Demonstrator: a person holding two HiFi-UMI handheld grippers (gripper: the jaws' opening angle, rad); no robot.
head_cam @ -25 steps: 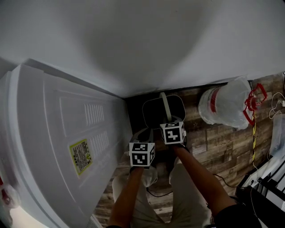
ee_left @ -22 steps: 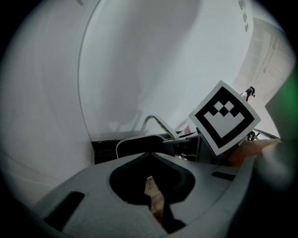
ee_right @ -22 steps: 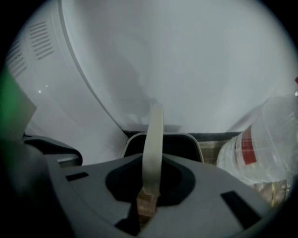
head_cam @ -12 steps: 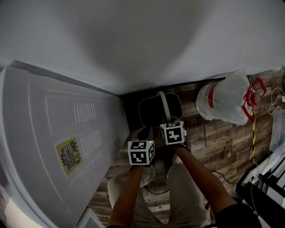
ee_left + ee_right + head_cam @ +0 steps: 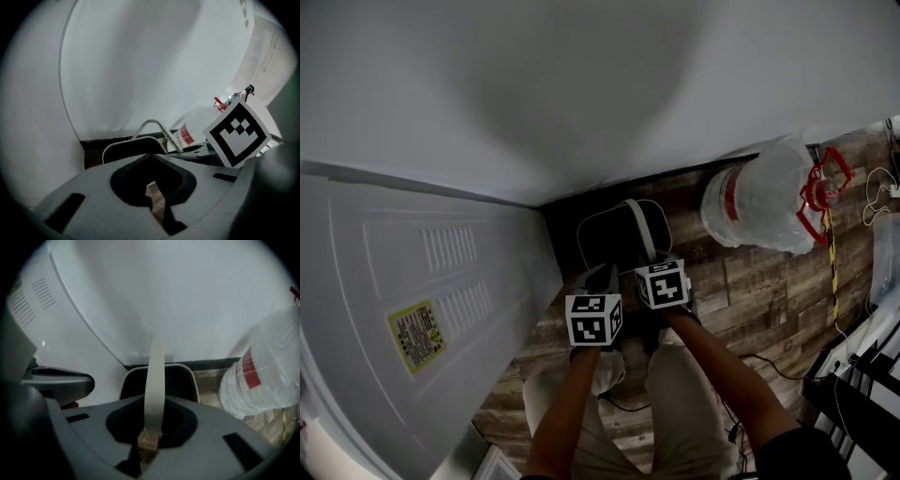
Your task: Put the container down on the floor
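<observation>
The container [image 5: 614, 234] is a dark bin with a pale rim and a pale strap handle [image 5: 642, 223]. It hangs over the wooden floor in the corner between the wall and a white appliance. My right gripper [image 5: 650, 264] is shut on the handle [image 5: 153, 380], which runs up from its jaws over the bin's opening [image 5: 180, 380]. My left gripper [image 5: 602, 281] hovers just left of it, with its jaws together and nothing between them [image 5: 157, 201]. The bin [image 5: 133, 147] and its handle [image 5: 152, 124] lie just ahead of it. Whether the bin's base touches the floor is hidden.
A large clear water bottle [image 5: 759, 202] with a red band and red cap lies on the floor to the right of the bin. The white appliance panel [image 5: 412, 291] closes off the left, the wall [image 5: 581, 84] the far side. Cables [image 5: 834, 281] run along the right.
Both grippers and the bin have drifted a little left and toward the wall corner in the head view. The right gripper keeps its hold on the handle.
</observation>
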